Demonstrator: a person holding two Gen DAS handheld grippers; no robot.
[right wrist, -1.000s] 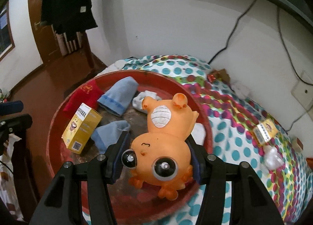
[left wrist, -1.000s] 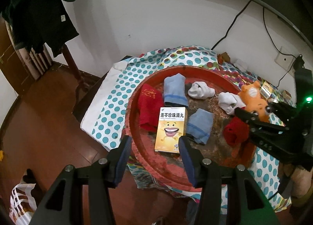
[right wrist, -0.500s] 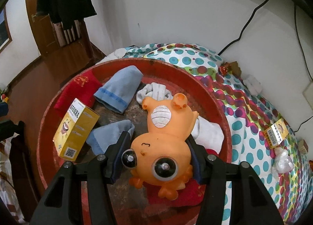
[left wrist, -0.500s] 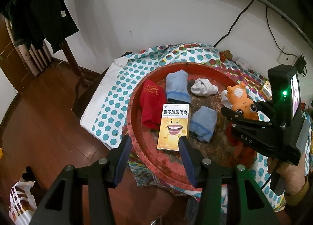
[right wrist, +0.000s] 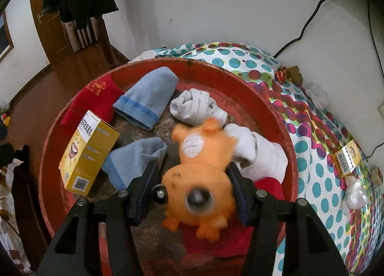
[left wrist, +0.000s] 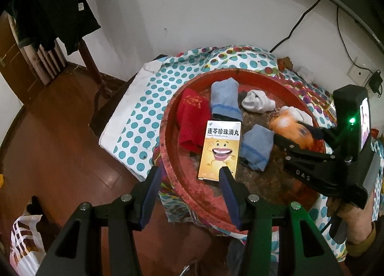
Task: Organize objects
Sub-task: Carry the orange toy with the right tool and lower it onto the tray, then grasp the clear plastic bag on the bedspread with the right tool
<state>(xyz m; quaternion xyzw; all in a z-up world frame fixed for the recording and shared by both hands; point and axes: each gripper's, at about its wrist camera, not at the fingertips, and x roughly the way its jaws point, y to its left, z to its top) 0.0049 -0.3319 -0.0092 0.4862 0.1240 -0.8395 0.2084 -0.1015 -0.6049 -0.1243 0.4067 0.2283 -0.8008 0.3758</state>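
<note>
Overhead, room: white wall with black cables running down it, dark clothes hung on a wooden chair at the far left, brown wooden floor below.
Surface: a table under a polka-dot cloth, carrying a round red tray with a worn, brownish floor.
Tray contents: a red sock, two blue socks, one at the back and one nearer the middle, a balled white sock, a second white sock, and a yellow box with a smiling cartoon face.
Cloth, right side: a small yellow packet and a clear wrapped lump, both outside the tray.
Orange toy: blurred, lying over the tray's right half, its head between the right fingers and its body pointing away from them, above a red cloth.
Right gripper: spread wide; the left pad stood apart from the toy, and contact at the right pad could not be told through the blur.
Left gripper: fingers spread and empty, hanging above the tray's near rim, the right fingertip overlapping the yellow box's lower edge in view.
</note>
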